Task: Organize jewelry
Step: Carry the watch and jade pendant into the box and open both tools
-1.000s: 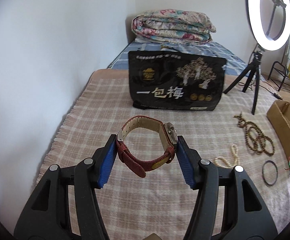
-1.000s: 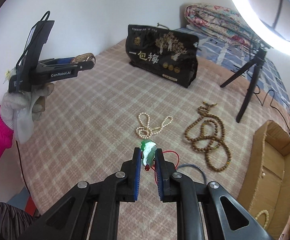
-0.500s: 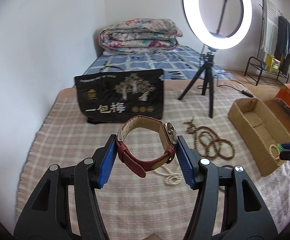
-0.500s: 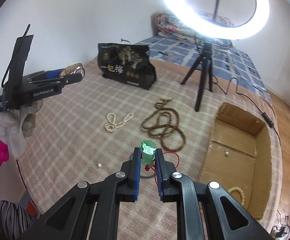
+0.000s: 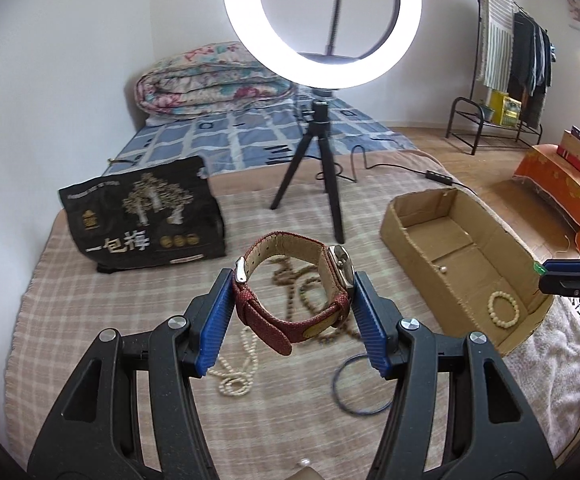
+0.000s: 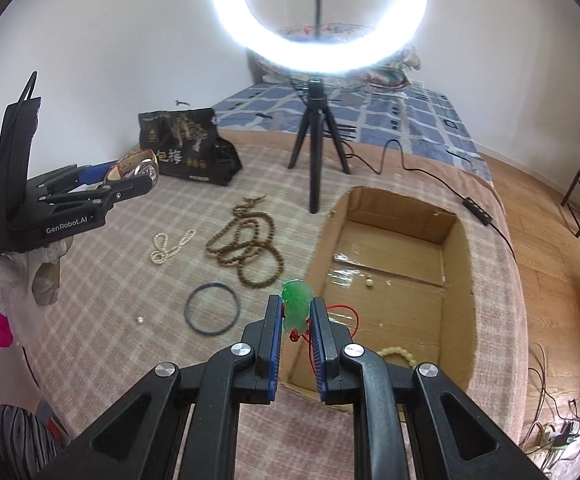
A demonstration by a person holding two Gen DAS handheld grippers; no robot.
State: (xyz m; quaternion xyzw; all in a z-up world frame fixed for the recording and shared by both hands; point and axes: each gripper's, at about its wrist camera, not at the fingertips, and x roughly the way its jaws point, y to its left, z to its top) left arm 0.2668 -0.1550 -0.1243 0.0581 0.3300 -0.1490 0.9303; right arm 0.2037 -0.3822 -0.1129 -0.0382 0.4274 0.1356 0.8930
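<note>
My left gripper (image 5: 294, 292) is shut on a red-strapped wristwatch (image 5: 290, 280), held above the checked blanket; it also shows at the left of the right wrist view (image 6: 130, 176). My right gripper (image 6: 296, 312) is shut on a green jade pendant (image 6: 297, 307) with a red cord, at the near left edge of the open cardboard box (image 6: 394, 248). The box (image 5: 462, 256) holds a pale bead bracelet (image 5: 504, 310) and a loose pearl (image 6: 368, 283). A brown bead necklace (image 6: 246, 240), a pearl strand (image 6: 170, 245) and a dark bangle (image 6: 211, 314) lie on the blanket.
A ring light on a black tripod (image 6: 317, 120) stands behind the jewelry, its cable (image 6: 430, 178) trailing right. A black printed bag (image 5: 142, 220) stands at the back left. A folded quilt (image 5: 214, 80) lies on the bed beyond. A loose pearl (image 6: 140, 320) lies near the bangle.
Both grippers have swung right, toward the cardboard box, each still holding its piece. The right gripper with the pendant has come up to the box's near left edge.
</note>
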